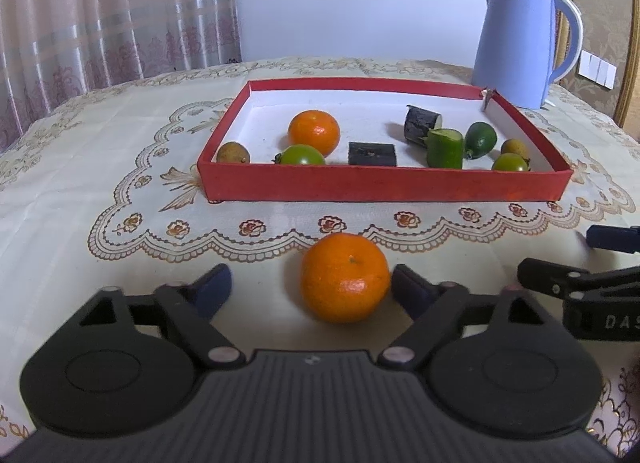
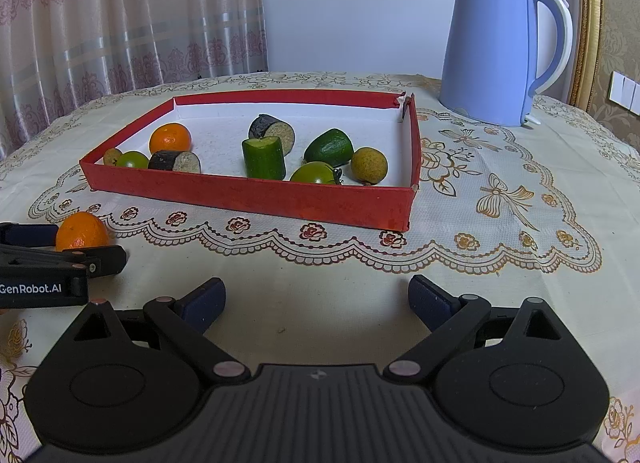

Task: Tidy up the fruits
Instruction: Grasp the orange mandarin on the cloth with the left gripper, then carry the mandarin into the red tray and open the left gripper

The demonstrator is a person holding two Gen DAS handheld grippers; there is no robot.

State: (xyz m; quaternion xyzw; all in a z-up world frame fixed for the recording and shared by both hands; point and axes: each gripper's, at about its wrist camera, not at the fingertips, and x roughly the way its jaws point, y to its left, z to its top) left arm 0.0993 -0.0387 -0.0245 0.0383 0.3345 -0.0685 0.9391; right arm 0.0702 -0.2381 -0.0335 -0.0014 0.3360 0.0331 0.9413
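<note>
Left tool [image 1: 310, 283] sits wide around a loose round orange tangerine [image 1: 345, 277] on the surface; right tool [image 2: 316, 299] wide, empty. Far off, shallow red cardboard tray [image 2: 256, 193] holds another tangerine [image 2: 170, 138], green tomatoes, cucumber chunks.

this looks like a room in a home, most likely a dining or sitting room. the tabletop [image 2: 500, 287] is covered by a cream lace-patterned cloth with gold bows and small red roses along a scalloped edge. behind it hangs a sheer pinkish curtain [image 2: 120, 23] with a floral print and pale satin bands, next to a plain pale wall [image 2: 352, 3]. a light blue electric kettle [image 2: 496, 51] stands on the cloth at the far right. at the right edge runs a gilded frame [image 2: 588, 23], perhaps of a mirror or a chair back, beside damask-patterned wallpaper carrying white wall switches [image 2: 626, 89].
</note>
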